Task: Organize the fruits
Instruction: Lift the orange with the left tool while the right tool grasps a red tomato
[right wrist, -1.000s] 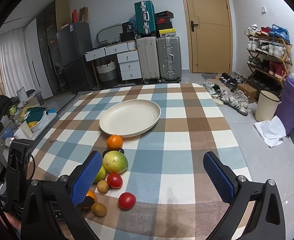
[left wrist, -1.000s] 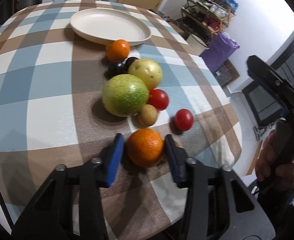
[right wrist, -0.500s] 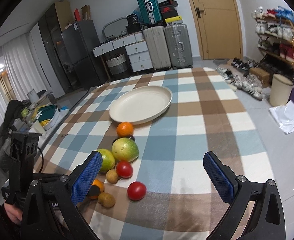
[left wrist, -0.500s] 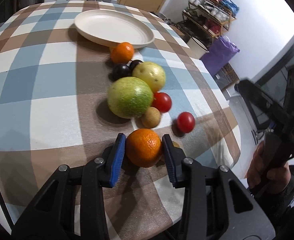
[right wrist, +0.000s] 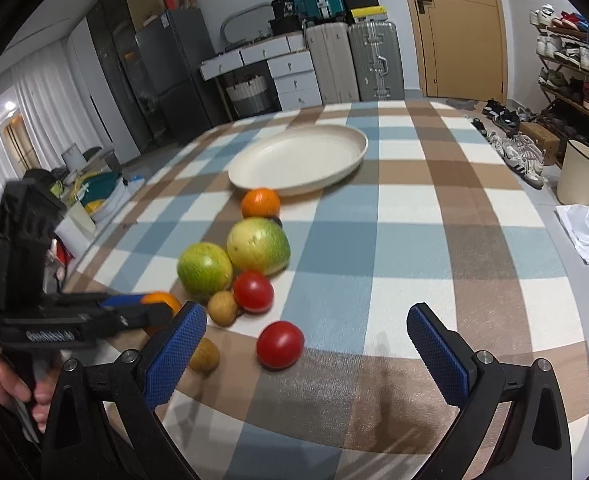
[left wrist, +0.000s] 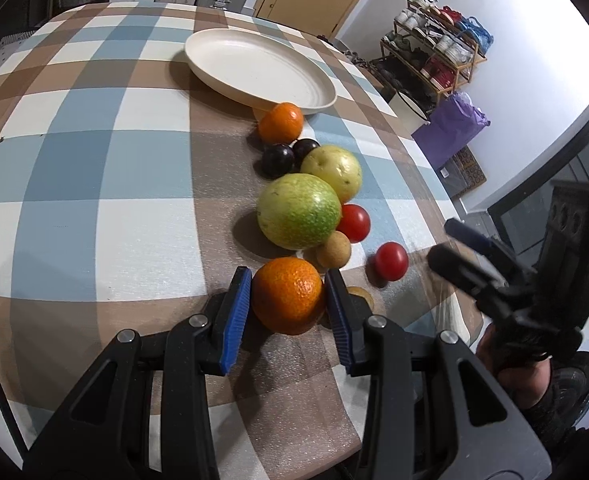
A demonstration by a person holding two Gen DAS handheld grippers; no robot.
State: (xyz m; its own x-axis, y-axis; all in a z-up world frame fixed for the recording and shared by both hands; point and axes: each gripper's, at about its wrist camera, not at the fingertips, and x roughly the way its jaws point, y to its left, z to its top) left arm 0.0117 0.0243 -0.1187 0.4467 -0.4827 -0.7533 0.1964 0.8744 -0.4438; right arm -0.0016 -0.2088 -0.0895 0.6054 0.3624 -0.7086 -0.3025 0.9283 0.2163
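My left gripper [left wrist: 288,310] is shut on an orange [left wrist: 287,294] at the near end of a row of fruit on the checked tablecloth; it also shows in the right wrist view [right wrist: 159,304]. Beyond it lie a large green fruit [left wrist: 298,211], a yellow-green fruit [left wrist: 332,173], two dark plums [left wrist: 278,159], two red tomatoes [left wrist: 391,261], small brown fruits [left wrist: 333,249] and a second orange [left wrist: 281,122]. A cream plate [left wrist: 254,68] sits at the far end, empty. My right gripper [right wrist: 308,354] is open, with a tomato [right wrist: 279,345] lying ahead between its fingers.
The table edge [right wrist: 574,320] drops off to the right toward a shoe rack [right wrist: 570,76] and a bin [right wrist: 580,172]. Suitcases [right wrist: 350,60] and drawers stand behind the table. The other hand-held gripper [left wrist: 534,288] is at the right in the left wrist view.
My left gripper closed its fingers onto the orange. My right gripper moved lower and closer to the fruit row, toward the near tomato.
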